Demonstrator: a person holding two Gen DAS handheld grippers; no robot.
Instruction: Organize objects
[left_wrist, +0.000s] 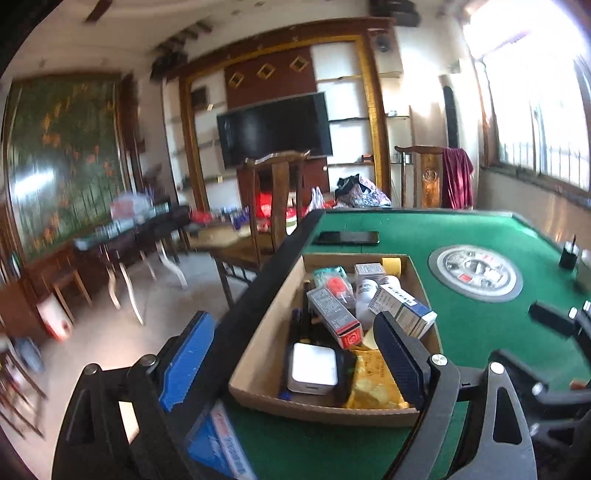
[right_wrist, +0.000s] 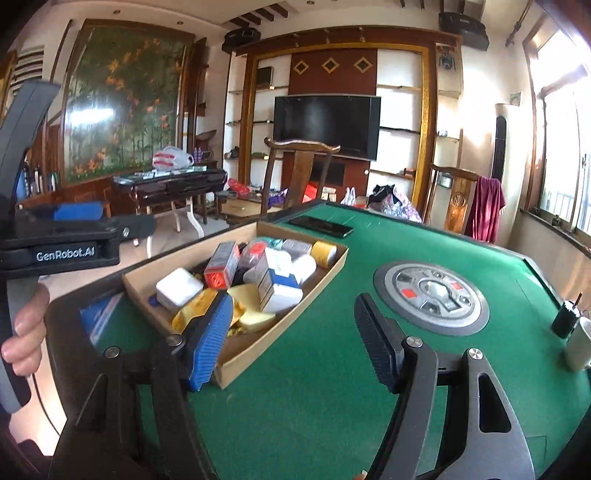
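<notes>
Both claws are spread wide with nothing between the pads. Left claw (left_wrist: 295, 350) hangs over the near end of the cardboard box (left_wrist: 258, 354), one pad out past the surface edge, the other above the box's contents. Right claw (right_wrist: 295, 332) sits lower right of the box, its blue pad overlapping the near corner in view, though I can't tell if it's touching.

Box is pretty much stuffed already: white charger (right_wrist: 178, 287), red-ended carton (right_wrist: 221, 265), blue-and-white medicine carton (right_wrist: 277, 284), a bottle, yellow packets (left_wrist: 373, 384), tape roll (right_wrist: 323, 253) at the far end. Outside it there's a blue packet (right_wrist: 99, 314) lying flat on the green surface (right_wrist: 314, 387) near the left corner, plus a black phone (right_wrist: 320, 226) beyond the box.

My guess is we're between picks, with the blue packet probably next. That means dropping the left claw low and flat to get under a thin edge, near the surface rim, so it could slide off.
</notes>
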